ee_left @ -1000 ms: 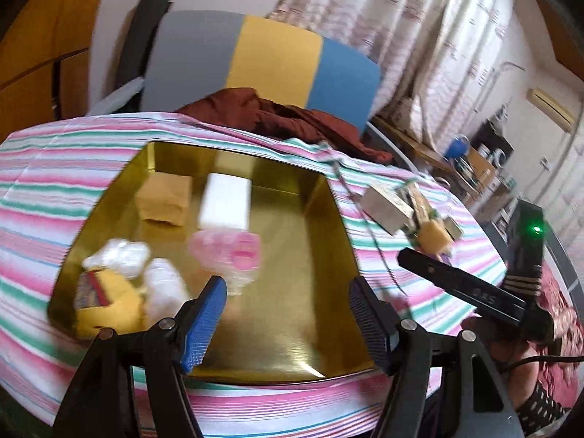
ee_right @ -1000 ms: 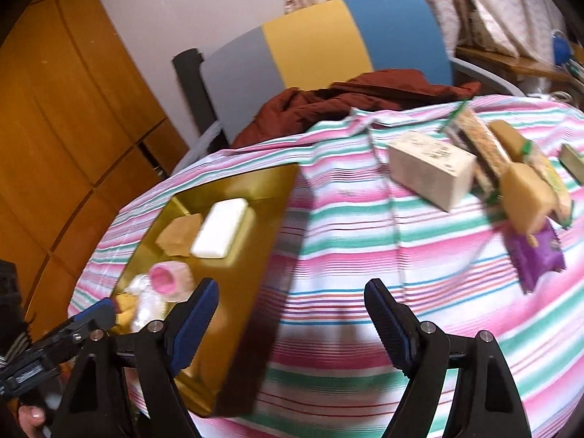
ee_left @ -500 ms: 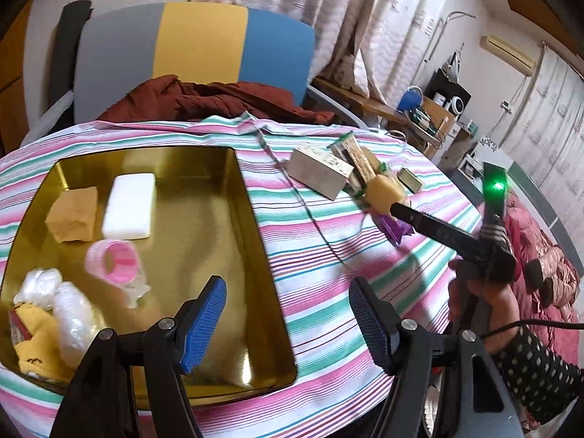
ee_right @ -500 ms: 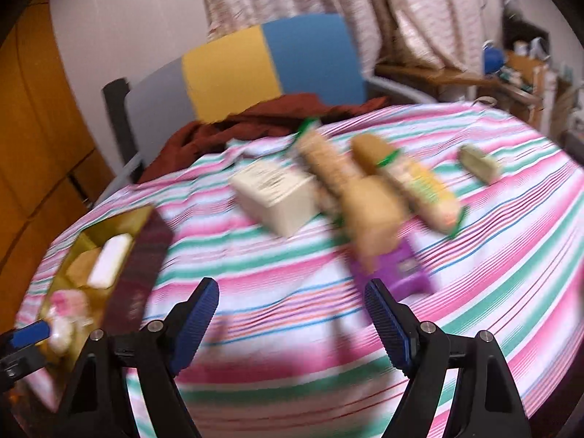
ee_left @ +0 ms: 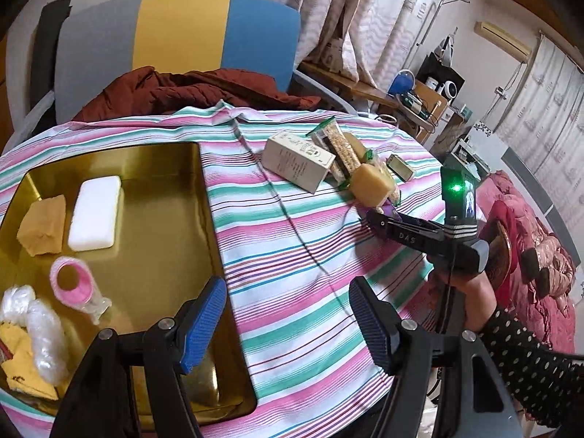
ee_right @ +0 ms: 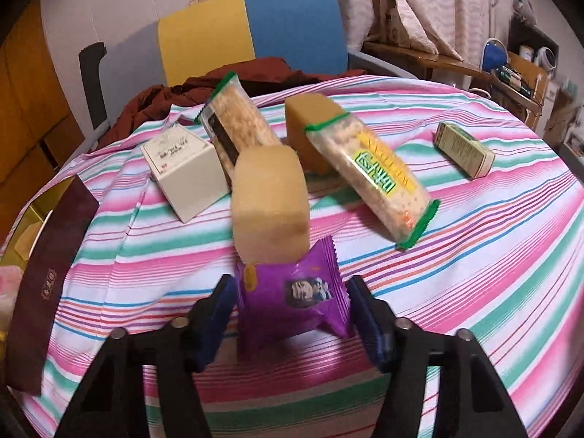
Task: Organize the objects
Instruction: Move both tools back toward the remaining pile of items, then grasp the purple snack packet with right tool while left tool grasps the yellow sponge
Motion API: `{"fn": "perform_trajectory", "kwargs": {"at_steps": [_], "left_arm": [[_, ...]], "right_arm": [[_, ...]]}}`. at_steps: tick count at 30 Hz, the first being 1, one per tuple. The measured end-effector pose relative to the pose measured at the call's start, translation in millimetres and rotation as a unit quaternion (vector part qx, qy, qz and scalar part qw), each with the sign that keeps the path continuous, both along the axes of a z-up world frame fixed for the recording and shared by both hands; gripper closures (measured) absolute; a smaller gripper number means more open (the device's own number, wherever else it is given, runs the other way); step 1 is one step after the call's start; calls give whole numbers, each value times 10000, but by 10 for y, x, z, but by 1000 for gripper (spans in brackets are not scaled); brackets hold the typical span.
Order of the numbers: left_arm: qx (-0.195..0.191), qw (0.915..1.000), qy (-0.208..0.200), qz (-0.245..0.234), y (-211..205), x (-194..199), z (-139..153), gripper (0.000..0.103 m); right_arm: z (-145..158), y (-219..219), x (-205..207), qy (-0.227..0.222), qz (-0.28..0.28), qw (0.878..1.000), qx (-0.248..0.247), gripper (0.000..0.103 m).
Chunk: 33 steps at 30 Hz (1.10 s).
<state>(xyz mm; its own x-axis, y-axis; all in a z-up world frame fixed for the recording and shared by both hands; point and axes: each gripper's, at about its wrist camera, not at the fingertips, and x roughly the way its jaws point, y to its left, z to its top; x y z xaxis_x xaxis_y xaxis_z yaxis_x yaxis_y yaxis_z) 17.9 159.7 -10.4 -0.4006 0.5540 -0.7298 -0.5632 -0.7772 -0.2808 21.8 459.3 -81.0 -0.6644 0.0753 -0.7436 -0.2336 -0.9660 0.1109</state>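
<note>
A gold tray (ee_left: 171, 226) on the striped table holds a white block (ee_left: 95, 213), a tan sponge (ee_left: 42, 224), a pink roll (ee_left: 71, 284), and plastic-wrapped items. My left gripper (ee_left: 288, 323) is open and empty above the tray's right edge. My right gripper (ee_right: 290, 319) is open, its jaws on either side of a purple snack packet (ee_right: 292, 299), apart from it. Behind the packet lie a yellow sponge (ee_right: 268, 202), a white box (ee_right: 182, 171), two rice-cracker packs (ee_right: 372, 179) and a small green box (ee_right: 465, 149). The right gripper also shows in the left wrist view (ee_left: 376, 217).
A chair (ee_left: 175, 36) with a dark red jacket (ee_left: 189, 89) stands behind the table. The tray's dark outer wall (ee_right: 47, 266) is at the left in the right wrist view. A shelf with clutter (ee_left: 427, 91) is at the far right.
My right gripper has moved forward and down to the purple packet, which now lies between its jaws. My left gripper has swung right, off the tray's middle, and stayed open.
</note>
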Motion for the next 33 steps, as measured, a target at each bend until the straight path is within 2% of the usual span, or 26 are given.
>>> {"fn": "perform_trajectory", "kwargs": {"at_steps": [7,12,15,19,23,26,28,31,33], "left_arm": [[-69,9993,178,-321,334,-73,102,32],[-142,9986,147,-497,574,-111,69,32],[-184,9984,-12,-537,656,-132,-7,32],[-262,9979,-210,-548,703,-146,-116,32],[-347,9977,-318,-494,728,-186,-203,32],[-378,9974,-387,-468,783,-245,-252,32],[-383,9973,-385,-489,854,-285,-271,32],[-356,9973,-398,-499,1014,-374,-310,32],[-294,9973,-434,-514,1148,-436,-338,32]], "right_arm": [[-2,225,100,207,-745,9969,123,46],[65,528,207,449,-1380,9887,-386,46],[204,690,182,629,-1659,9834,-385,46],[258,754,25,633,-1643,9839,-305,46],[177,545,-86,546,-1117,9914,-404,46],[167,451,-19,722,-940,9917,-499,46],[209,477,102,930,-1025,9892,-473,46],[221,568,182,877,-1309,9875,28,46],[172,732,235,767,-1715,9822,-36,46]]}}
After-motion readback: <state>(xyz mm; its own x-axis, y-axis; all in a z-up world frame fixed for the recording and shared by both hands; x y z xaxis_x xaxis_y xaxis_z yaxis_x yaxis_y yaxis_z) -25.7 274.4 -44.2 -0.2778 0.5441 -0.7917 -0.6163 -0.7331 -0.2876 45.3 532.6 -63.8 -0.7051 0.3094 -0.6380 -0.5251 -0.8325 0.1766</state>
